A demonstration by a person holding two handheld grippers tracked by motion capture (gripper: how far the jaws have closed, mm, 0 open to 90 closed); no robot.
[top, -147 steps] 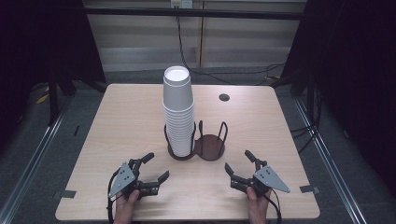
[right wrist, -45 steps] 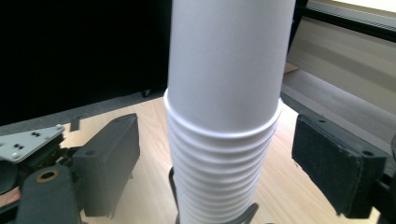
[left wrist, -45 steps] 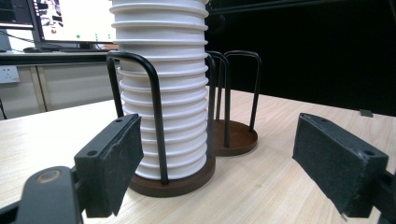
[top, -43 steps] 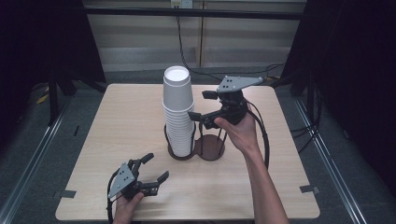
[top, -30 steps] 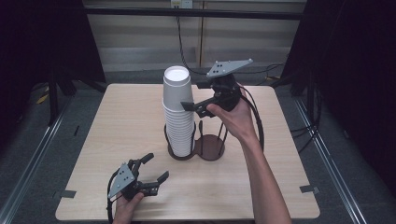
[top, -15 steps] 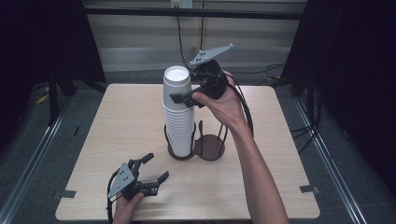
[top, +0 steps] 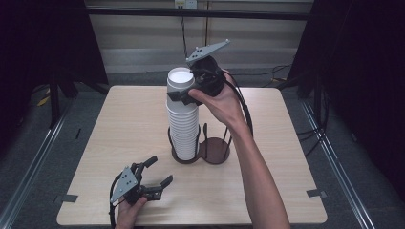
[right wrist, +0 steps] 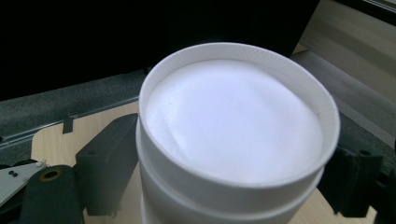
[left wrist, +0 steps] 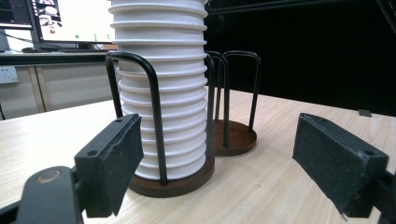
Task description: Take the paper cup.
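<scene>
High view above table edge, gripper views close, all sharing cup stack (top: 183, 114)

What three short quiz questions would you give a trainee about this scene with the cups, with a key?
1. Are the jaws of the left gripper open or shut?
2. True or false: the second base of the holder, beside the cup stack, is empty.
3. Whose jaws stand on either side of the top cup?
A. the left gripper's
B. the right gripper's
C. neither's

Key:
1. Open, with nothing between them.
2. True.
3. B.
</scene>
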